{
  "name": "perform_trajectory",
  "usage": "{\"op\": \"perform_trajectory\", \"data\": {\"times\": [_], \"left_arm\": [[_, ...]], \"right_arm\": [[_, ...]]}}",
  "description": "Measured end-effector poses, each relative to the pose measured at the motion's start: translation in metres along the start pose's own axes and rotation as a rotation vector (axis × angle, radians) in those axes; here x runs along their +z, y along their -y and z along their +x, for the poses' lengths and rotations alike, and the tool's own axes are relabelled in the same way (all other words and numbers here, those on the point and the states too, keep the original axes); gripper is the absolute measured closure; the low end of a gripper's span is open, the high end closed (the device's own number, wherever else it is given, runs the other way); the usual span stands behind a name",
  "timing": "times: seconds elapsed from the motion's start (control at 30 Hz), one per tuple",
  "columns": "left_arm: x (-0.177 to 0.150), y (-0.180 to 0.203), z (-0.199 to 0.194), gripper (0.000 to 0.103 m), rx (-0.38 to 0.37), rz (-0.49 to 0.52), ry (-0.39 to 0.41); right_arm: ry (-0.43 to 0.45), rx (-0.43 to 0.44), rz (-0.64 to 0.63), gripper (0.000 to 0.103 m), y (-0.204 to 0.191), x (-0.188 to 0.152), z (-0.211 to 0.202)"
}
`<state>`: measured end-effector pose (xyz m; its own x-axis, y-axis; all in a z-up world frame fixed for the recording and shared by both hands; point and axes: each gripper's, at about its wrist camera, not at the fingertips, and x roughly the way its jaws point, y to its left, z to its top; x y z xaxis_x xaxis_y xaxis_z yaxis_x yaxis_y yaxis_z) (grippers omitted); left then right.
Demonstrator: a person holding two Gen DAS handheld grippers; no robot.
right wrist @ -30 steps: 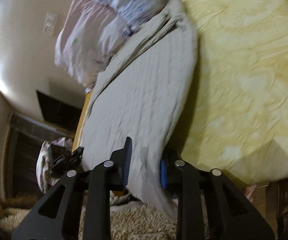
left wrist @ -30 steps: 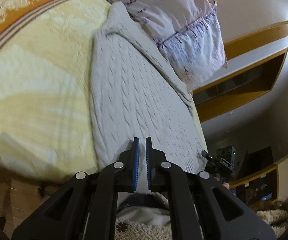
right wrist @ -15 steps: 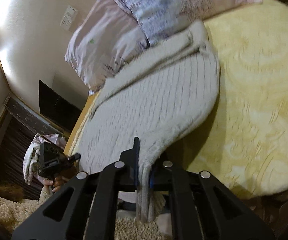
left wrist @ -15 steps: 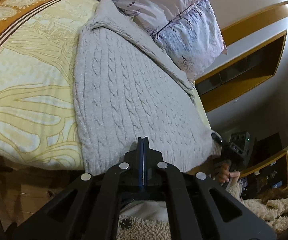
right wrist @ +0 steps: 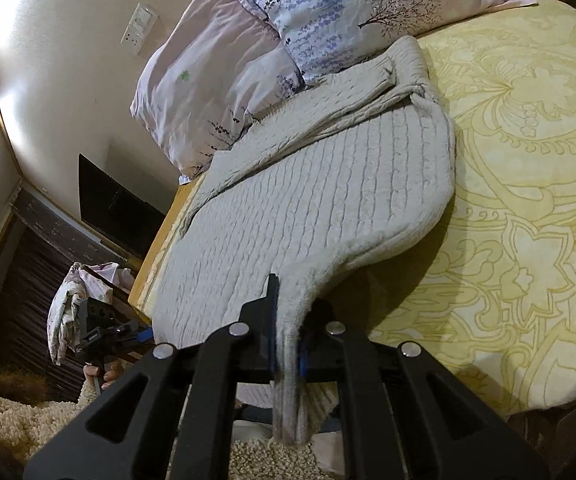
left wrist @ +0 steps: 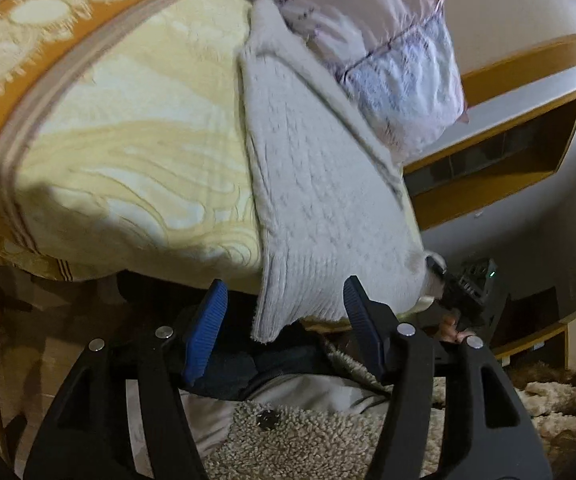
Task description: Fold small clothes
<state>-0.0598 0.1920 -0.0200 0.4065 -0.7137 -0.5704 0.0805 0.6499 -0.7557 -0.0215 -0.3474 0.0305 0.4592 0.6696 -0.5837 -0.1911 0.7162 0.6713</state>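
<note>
A grey cable-knit sweater (left wrist: pixel 319 184) lies on the yellow patterned bedspread (left wrist: pixel 136 144), its hem hanging over the bed's near edge. My left gripper (left wrist: pixel 284 316) is open, its blue pads (left wrist: pixel 204 332) on either side of the hem corner, which hangs between them untouched. In the right wrist view the sweater (right wrist: pixel 307 208) spreads toward the pillows, one sleeve folded across its far end. My right gripper (right wrist: pixel 288 344) is shut on the sweater's near hem corner, lifting it; cloth droops below the jaws.
Two floral pillows (right wrist: pixel 327 12) lie at the bed's head beyond the sweater. A shaggy cream rug (left wrist: pixel 299 436) covers the floor below the grippers. Wooden wall shelves (left wrist: pixel 499 152) stand to one side. The other gripper shows small in each view (right wrist: pixel 100 332).
My left gripper was shut on the hem half a second ago and has now opened, with the hem hanging loose. My right gripper closed on the hem corner and keeps hold.
</note>
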Motion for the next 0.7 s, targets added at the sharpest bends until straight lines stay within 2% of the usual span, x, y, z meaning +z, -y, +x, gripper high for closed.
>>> {"op": "perform_trajectory", "data": {"times": [0.1, 0.13, 0.17, 0.27, 0.37, 0.47, 0.57, 0.7], "left_arm": [[-0.001, 0.001, 0.011, 0.043, -0.002, 0.000, -0.029], [0.000, 0.001, 0.014, 0.050, -0.013, -0.005, -0.032], [0.000, 0.001, 0.016, 0.066, -0.015, -0.005, -0.033], [-0.002, 0.008, 0.020, 0.093, 0.000, 0.023, -0.050], [0.000, 0.015, 0.015, 0.096, -0.001, 0.041, -0.011], [0.012, 0.021, 0.001, 0.096, -0.011, 0.063, 0.067], [0.033, 0.029, -0.016, 0.097, -0.031, 0.071, 0.157], [0.073, 0.043, -0.025, 0.097, -0.008, 0.119, 0.248]], "right_arm": [[0.003, -0.001, -0.001, 0.096, -0.001, -0.001, -0.002], [0.004, 0.000, 0.001, 0.096, 0.000, -0.001, -0.002], [0.006, 0.000, 0.002, 0.096, 0.000, -0.002, -0.002], [0.012, 0.000, -0.003, 0.096, 0.000, -0.001, -0.003], [0.043, -0.004, -0.015, 0.096, -0.003, 0.001, -0.006], [0.091, -0.008, -0.034, 0.096, -0.008, 0.007, -0.013], [0.143, -0.021, -0.060, 0.096, -0.013, 0.016, -0.020], [0.207, -0.054, -0.092, 0.096, -0.020, 0.029, -0.024]]}}
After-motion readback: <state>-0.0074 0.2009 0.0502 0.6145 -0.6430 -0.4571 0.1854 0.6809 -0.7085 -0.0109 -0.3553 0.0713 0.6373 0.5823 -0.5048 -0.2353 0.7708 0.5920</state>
